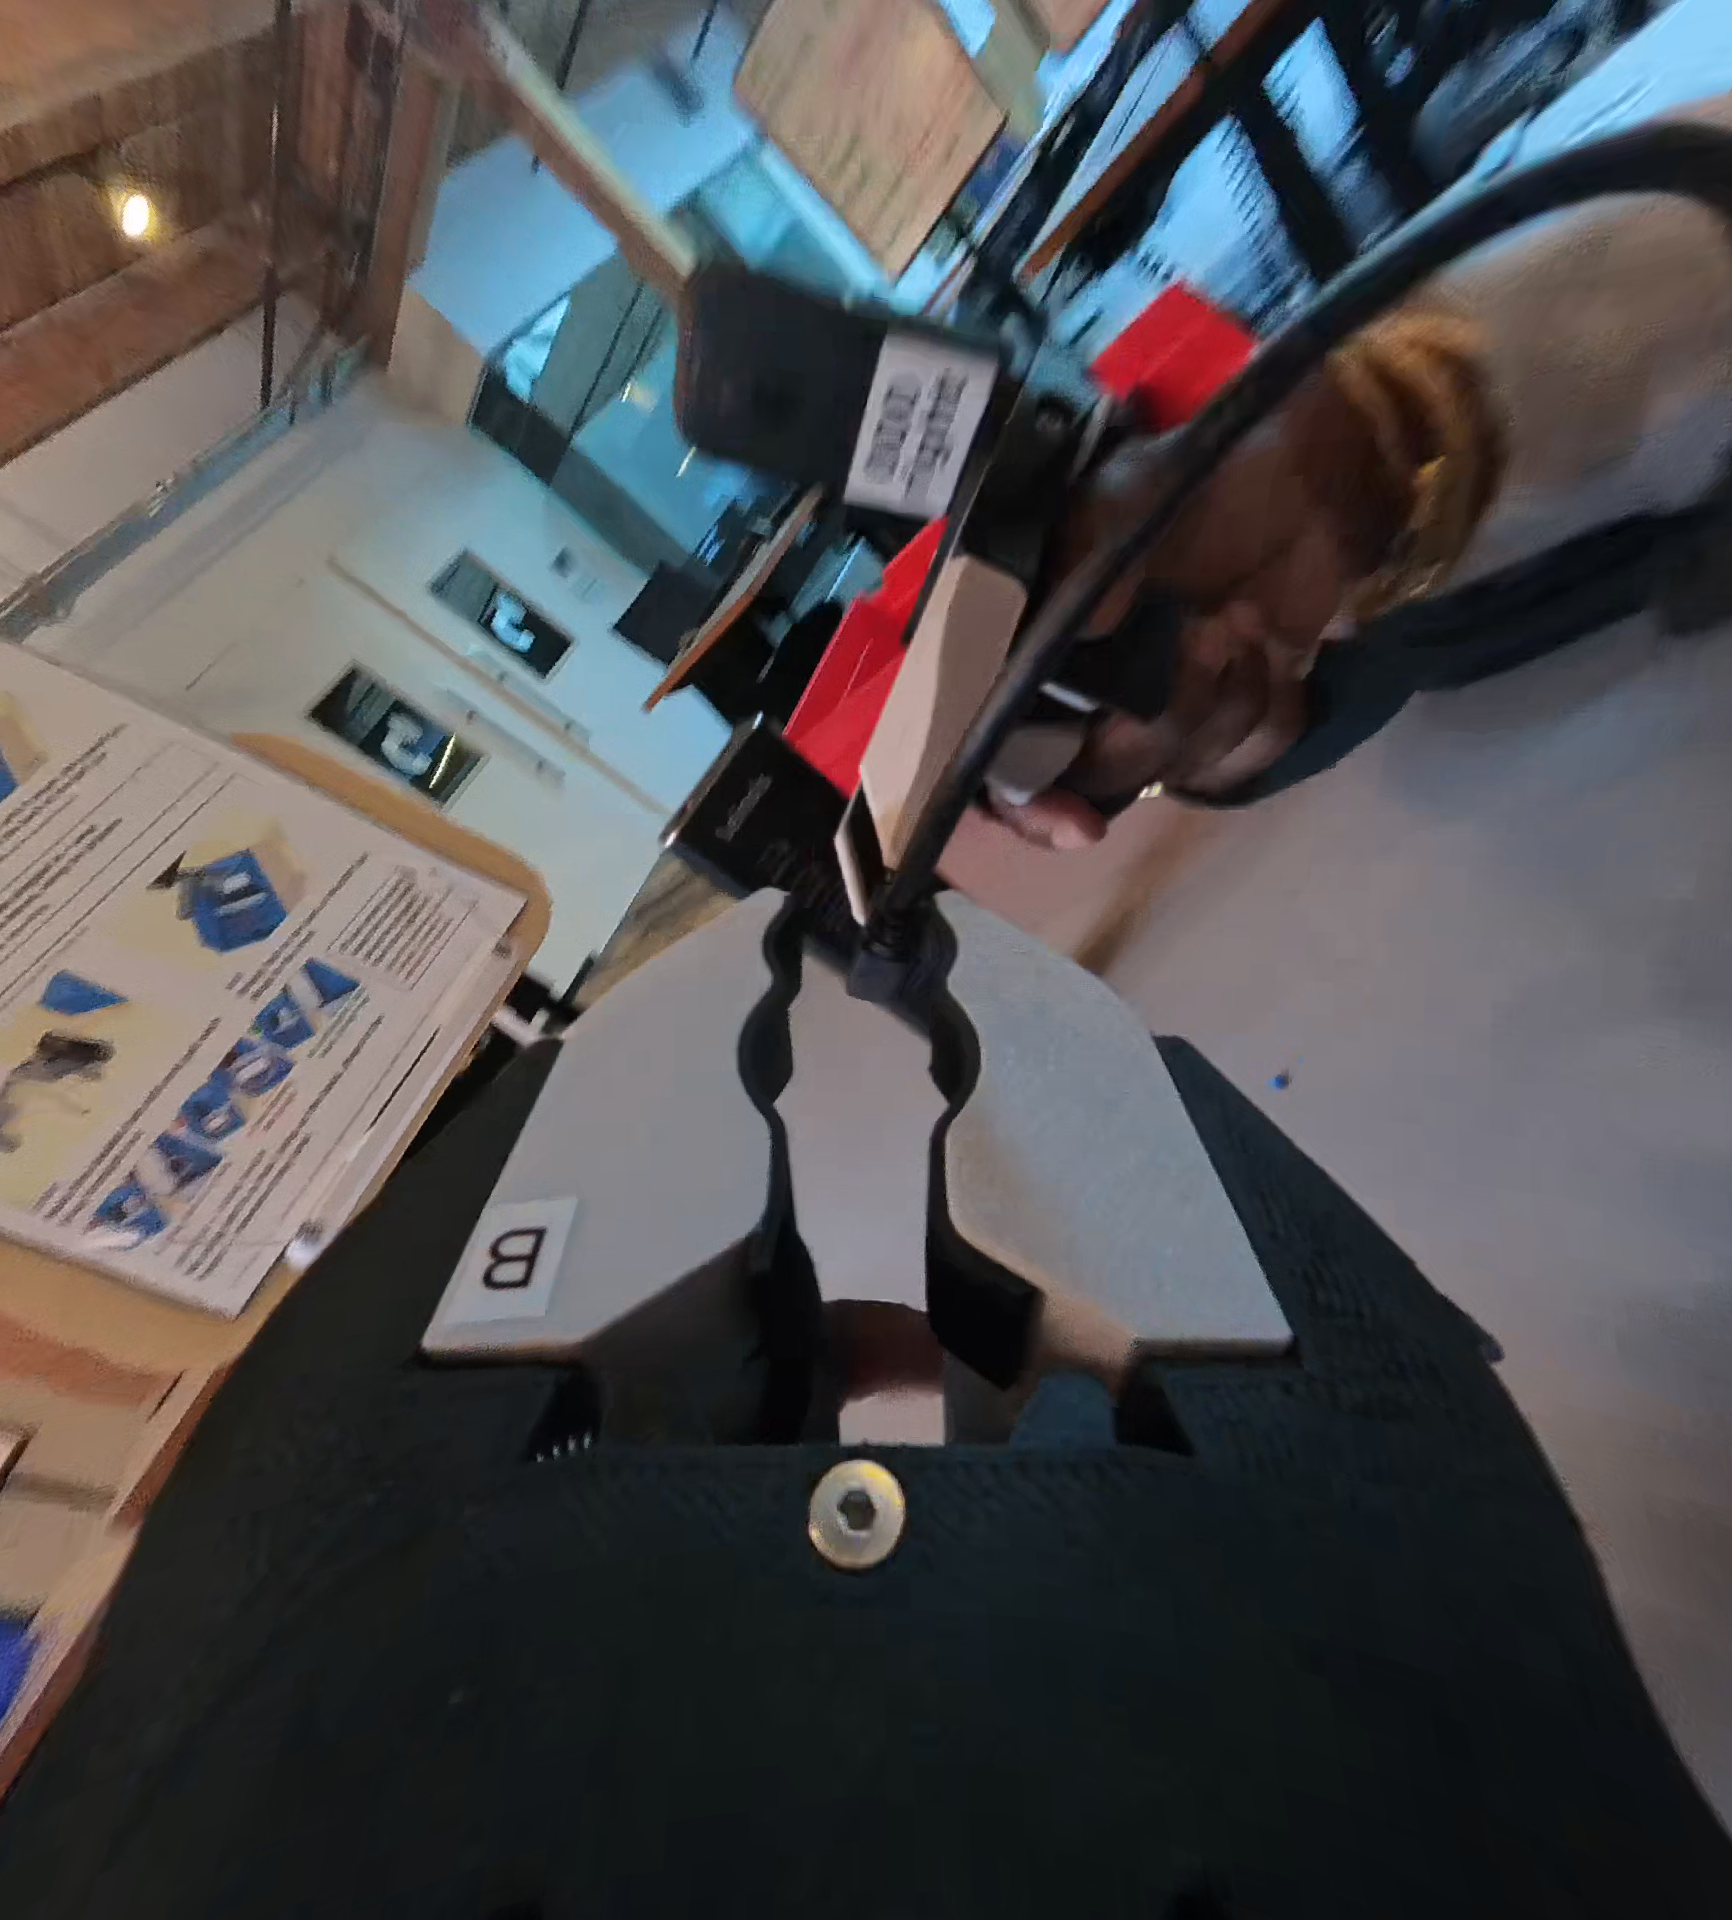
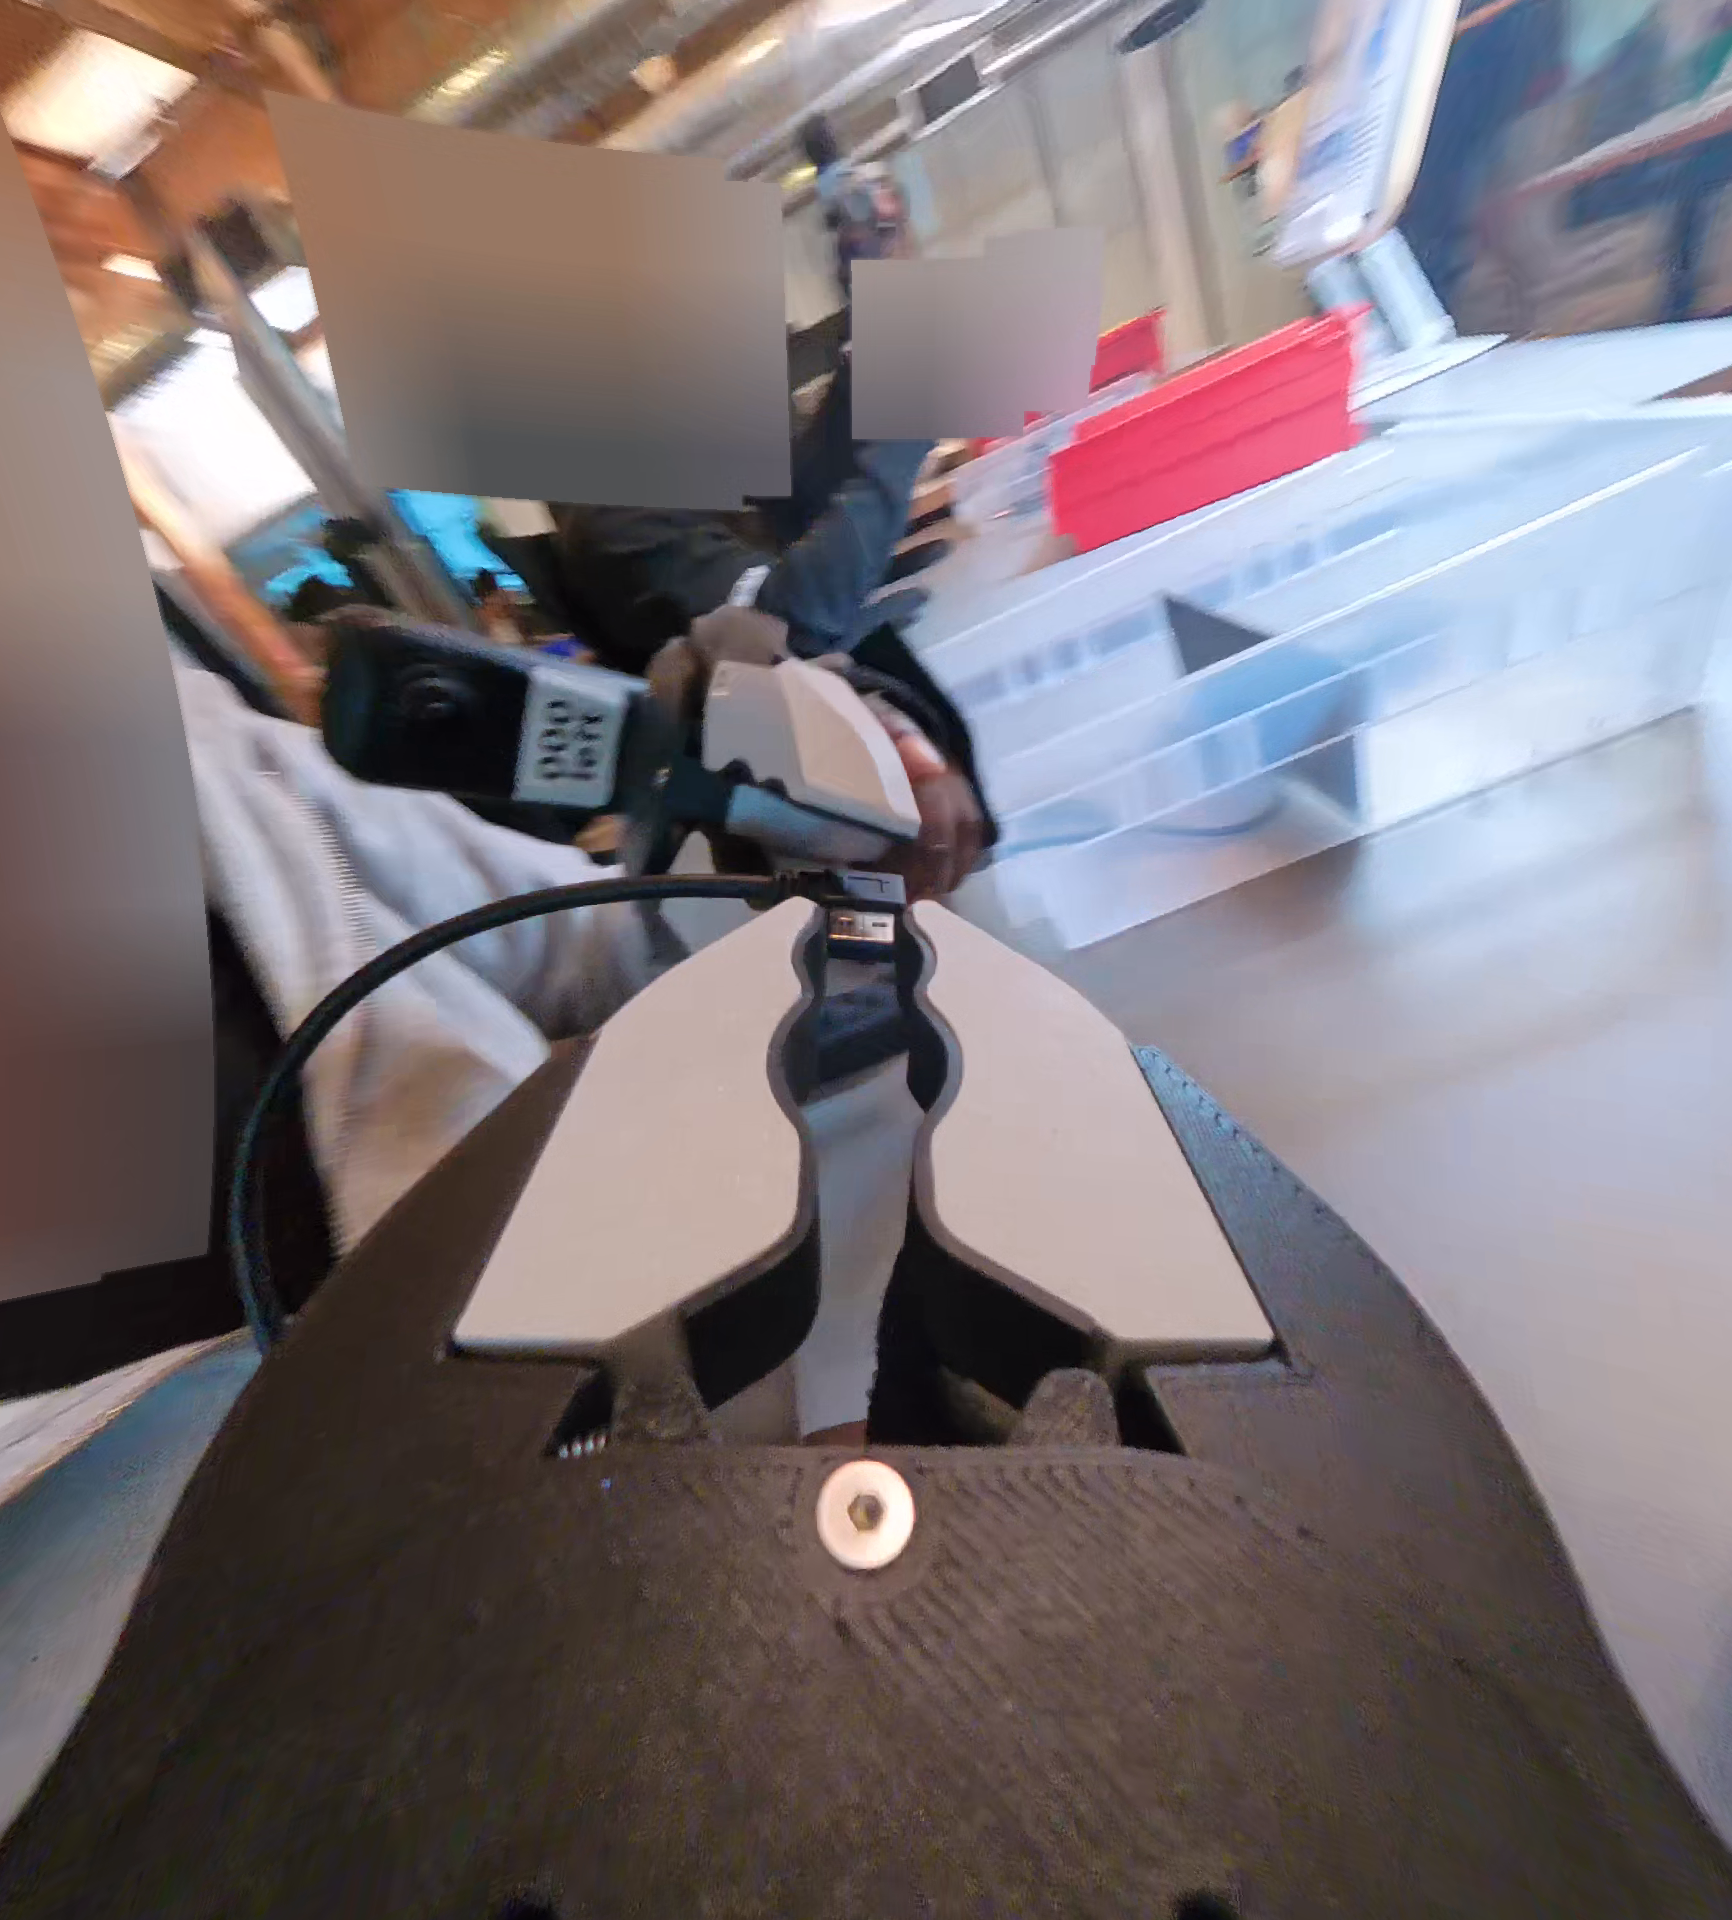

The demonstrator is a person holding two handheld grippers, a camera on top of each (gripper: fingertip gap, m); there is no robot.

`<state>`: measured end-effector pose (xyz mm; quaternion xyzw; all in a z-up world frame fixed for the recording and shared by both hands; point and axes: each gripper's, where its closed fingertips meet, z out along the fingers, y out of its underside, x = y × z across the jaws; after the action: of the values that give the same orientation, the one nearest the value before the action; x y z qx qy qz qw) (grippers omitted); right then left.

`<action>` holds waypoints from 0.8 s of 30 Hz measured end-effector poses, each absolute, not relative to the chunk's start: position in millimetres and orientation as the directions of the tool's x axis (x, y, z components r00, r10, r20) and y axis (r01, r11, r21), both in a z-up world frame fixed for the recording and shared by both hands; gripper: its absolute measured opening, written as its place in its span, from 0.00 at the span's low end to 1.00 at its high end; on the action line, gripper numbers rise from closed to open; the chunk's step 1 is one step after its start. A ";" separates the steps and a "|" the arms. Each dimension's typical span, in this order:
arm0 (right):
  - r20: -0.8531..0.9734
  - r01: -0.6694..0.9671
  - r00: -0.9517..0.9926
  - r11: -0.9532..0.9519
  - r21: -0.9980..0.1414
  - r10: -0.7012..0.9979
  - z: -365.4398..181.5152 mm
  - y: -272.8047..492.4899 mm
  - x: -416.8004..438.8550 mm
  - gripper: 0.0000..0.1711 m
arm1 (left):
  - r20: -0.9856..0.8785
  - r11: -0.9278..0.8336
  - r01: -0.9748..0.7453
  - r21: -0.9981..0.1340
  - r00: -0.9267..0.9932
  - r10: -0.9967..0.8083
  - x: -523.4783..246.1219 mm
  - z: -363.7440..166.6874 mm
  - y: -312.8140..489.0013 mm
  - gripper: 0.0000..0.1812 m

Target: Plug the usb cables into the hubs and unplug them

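Observation:
My left gripper is shut on a small dark USB plug at its fingertips. The plug's black cable runs up and arcs off to the right. Just beyond the tips is a black hub, with the right gripper's grey finger beside it. In the right wrist view my right gripper is shut on the black hub. The plug sits against the hub's far end, its cable looping left. I cannot tell how deep the plug sits. The left gripper's body is close behind.
Both grippers are held up in the air over a grey table. A board with printed sheets stands at the left. Clear plastic racks and a red bin stand on the table. A person's hand holds the far gripper. Both grippers' tips are close together, under 4 cm apart.

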<state>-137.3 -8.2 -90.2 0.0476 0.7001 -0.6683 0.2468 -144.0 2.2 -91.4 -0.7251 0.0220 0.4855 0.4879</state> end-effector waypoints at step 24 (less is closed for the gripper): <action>-0.604 0.566 -0.623 0.248 -0.786 -0.497 -84.0 2.3 -106.6 0.07 | -0.818 -0.448 -0.684 -0.575 0.489 0.303 -110.8 -88.7 15.0 0.05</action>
<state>-106.6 2.3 -84.0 0.0261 0.6602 -0.6128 0.4335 -110.8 15.0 -88.7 -0.6981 0.1367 0.4867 0.5071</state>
